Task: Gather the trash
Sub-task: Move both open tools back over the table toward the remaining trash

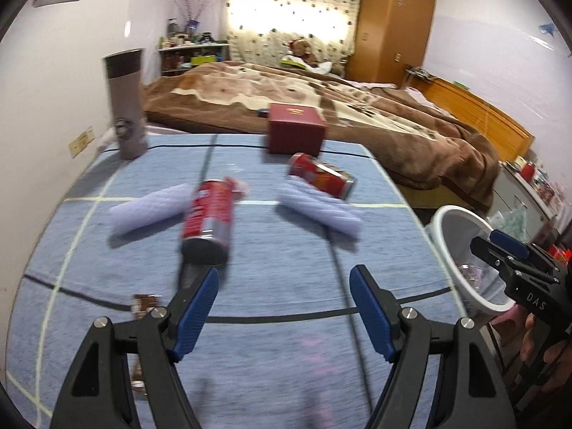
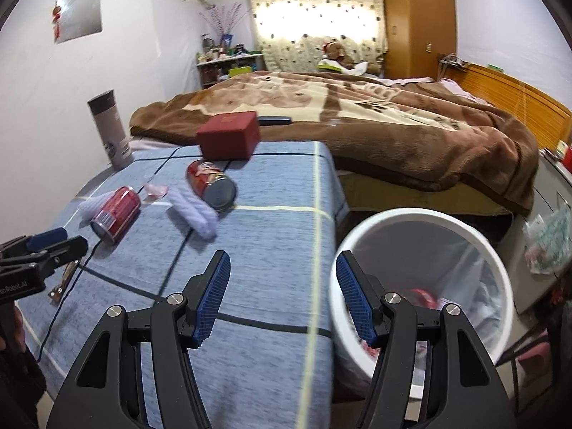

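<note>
Two red cans lie on a blue-clothed table (image 1: pixel 271 250): a near can (image 1: pixel 209 216) and a far can (image 1: pixel 320 175). They also show in the right wrist view, near can (image 2: pixel 116 212) and far can (image 2: pixel 211 184). A brown wrapper (image 1: pixel 144 304) lies at the near left. My left gripper (image 1: pixel 284 286) is open and empty just short of the near can. My right gripper (image 2: pixel 282 268) is open and empty at the table's right edge, beside a white trash bin (image 2: pixel 422 221) holding red trash.
Two lilac rolled cloths (image 1: pixel 146 211) (image 1: pixel 320 211), a crumpled clear wrapper (image 2: pixel 153 191), a dark red box (image 1: pixel 296 130) and a grey tumbler (image 1: pixel 127 103) are on the table. A bed with a brown blanket (image 2: pixel 393 121) lies behind. A wall is at left.
</note>
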Available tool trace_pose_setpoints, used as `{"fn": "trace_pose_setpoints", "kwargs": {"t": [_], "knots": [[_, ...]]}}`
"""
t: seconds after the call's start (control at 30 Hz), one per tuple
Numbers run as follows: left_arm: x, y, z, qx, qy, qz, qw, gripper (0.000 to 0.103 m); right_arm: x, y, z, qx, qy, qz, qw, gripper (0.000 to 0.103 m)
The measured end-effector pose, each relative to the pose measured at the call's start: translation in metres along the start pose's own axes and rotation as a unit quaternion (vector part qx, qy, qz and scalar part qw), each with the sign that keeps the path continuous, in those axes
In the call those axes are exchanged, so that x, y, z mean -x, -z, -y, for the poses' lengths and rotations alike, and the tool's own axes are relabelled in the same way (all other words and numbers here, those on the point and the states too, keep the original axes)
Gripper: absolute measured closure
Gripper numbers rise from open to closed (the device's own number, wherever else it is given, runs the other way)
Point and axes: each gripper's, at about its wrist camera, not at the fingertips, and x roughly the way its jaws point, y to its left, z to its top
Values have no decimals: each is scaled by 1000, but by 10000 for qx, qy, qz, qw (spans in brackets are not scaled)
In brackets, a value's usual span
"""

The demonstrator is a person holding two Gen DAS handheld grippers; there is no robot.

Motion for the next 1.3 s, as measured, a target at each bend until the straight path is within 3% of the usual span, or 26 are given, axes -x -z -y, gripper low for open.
{"fn": "trace_pose_setpoints", "kwargs": {"t": [0.17, 0.3, 0.5, 0.8, 1.2, 1.3], "knots": [[7, 7, -30, 215, -196, 13, 9996, 25, -10, -4, -20, 239, -104, -64, 9996, 40], [8, 17, -54, 509, -186, -106, 9985, 10, -20, -7, -33, 403, -269, -129, 9987, 40], [5, 33, -82, 740, -262, -245, 9966, 10, -42, -14, -54, 667, -490, -391, 9958, 40], [-3, 53, -101, 688, -584, -618, 9940, 10, -74, -26, -76, 953, -536, -656, 9918, 40], [-9, 66, -115, 779, -552, -752, 9926, 11, -107, -32, -96, 1221, -413, -949, 9871, 40], [-10, 66, -115, 738, -546, -724, 9931, 11, -111, -28, -99, 1168, -596, -1235, 9836, 40]]}}
